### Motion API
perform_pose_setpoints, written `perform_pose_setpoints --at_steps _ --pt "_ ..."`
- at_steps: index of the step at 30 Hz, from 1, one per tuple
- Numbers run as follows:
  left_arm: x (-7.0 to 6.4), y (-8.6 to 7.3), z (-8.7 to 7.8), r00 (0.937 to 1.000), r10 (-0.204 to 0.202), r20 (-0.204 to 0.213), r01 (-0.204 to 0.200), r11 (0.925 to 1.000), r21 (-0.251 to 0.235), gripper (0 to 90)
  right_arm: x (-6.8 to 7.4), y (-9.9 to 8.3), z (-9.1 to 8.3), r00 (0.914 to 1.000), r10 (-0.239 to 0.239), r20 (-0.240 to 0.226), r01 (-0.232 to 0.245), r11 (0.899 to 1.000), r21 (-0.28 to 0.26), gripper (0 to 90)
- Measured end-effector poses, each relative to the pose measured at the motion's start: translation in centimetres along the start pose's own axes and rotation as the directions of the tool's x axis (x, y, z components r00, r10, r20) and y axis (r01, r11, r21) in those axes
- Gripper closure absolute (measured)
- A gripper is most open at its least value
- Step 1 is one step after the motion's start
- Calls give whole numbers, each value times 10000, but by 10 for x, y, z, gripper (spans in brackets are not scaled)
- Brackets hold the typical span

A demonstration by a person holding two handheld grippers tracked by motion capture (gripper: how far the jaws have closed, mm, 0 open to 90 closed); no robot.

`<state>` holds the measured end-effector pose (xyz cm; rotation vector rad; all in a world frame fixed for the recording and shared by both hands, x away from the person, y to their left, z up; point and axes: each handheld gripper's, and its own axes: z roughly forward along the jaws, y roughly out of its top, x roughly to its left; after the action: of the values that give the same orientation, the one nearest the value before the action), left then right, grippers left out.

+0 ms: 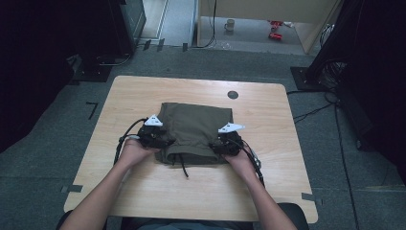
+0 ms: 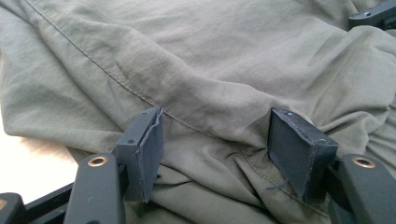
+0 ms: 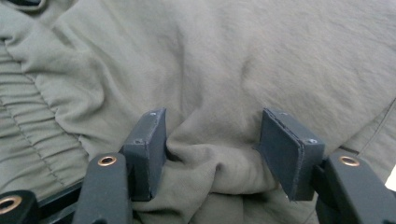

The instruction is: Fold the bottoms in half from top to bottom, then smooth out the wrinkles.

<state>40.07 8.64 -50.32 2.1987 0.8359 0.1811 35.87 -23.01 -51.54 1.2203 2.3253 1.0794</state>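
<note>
Both forearms reach over the table's [image 1: 143, 91] near edge; the left gripper [image 2: 215, 140] and right gripper [image 3: 212, 140], jaws apart, bracket ridges of the olive garment [image 1: 196, 127] mid-table, seemingly ready to pinch for folding.

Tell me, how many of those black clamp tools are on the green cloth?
2. The left gripper sits at the olive garment's left edge, the right gripper at its right edge, both near the front, each with jaws open astride bunched fabric.

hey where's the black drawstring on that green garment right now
In the high view, the black drawstring hangs off the near edge of the olive garment onto the wooden table, between the left gripper and the right gripper.
</note>
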Motion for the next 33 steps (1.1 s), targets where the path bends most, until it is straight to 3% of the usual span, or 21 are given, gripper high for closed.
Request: perform_pose_setpoints --at_steps 4,6,9,15,18,22,29,33 --pt "-2 6 -11 9991 -413 -42 412 9991 -140 399 0 6 -5 9996 273 1 -273 9996 59 424" --pt "-6 10 -19 9990 -407 -172 401 9987 -321 405 1 9 -13 9992 388 -3 -388 9989 -260 430" --pt "-17 13 -31 9991 -414 27 415 9978 -518 452 6 13 -24 9985 538 -34 -539 9956 -761 443" --pt "-44 7 -45 9988 40 493 -23 9994 -353 594 28 8 -40 9984 320 -473 -358 9960 -820 656" --pt "-52 3 -44 9971 85 761 -70 9998 -203 621 38 5 -44 9985 71 -550 -110 9974 -713 695" --pt "-58 -5 -39 9968 108 793 -106 9999 -32 651 44 -2 -38 9988 -138 -480 125 9996 -266 684" --pt "-60 -15 -29 9987 449 251 -451 9990 71 641 47 -11 -31 9968 -766 -228 762 9969 -187 641" --pt "-61 -19 -26 9994 292 171 -289 9995 -156 642 44 -14 -27 9978 -551 -365 544 9983 -194 644"
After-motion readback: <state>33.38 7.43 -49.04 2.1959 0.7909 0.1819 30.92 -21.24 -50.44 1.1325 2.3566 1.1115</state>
